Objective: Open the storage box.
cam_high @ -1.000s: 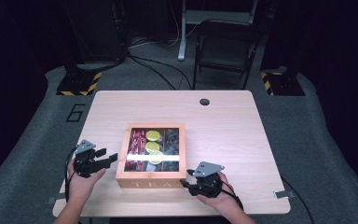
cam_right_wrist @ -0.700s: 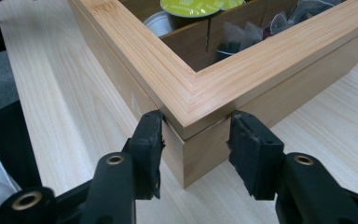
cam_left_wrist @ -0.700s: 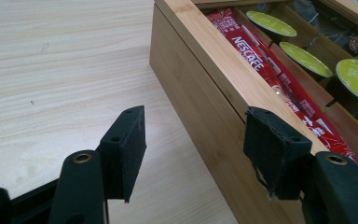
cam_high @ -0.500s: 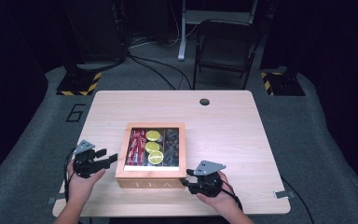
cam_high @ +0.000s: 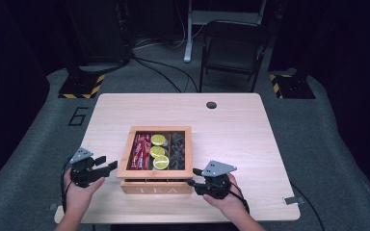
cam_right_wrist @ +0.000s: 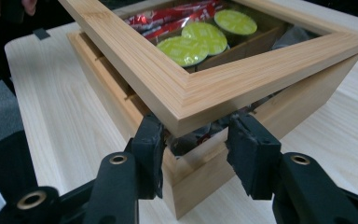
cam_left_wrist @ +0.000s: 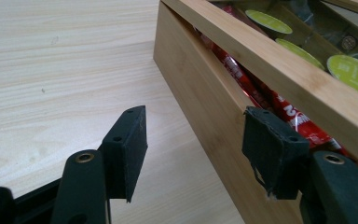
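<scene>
Nearest to us, the right claw [cam_right_wrist: 193, 140] sits at the front right corner of the wooden tea box [cam_high: 155, 185], its two black jaws closed in about as far as they go here, one on each side of the corner of the box; the glass-windowed lid [cam_right_wrist: 200, 88] stands tilted up just above the jaw tips, a gap showing between lid and box. Whether the pads truly press on the wood we cannot tell for certain, though they sit tight against that corner. In the high view the right claw [cam_high: 200, 179] rests low at the box's front edge, held by the right hand [cam_high: 224, 192]. To the other side, the left claw [cam_left_wrist: 193, 149] stands part open and holds nothing: one jaw hangs over the bare tabletop [cam_left_wrist: 51, 70], the other lies against the box's left wall beside the lid's edge. Farther in, under the lid's window, we see red sachets [cam_high: 139, 151], three lime-green capsules [cam_high: 158, 150] in the middle compartment, and dark packets [cam_high: 178, 149] in the right one. The box sits near the front middle of the tabletop.
</scene>
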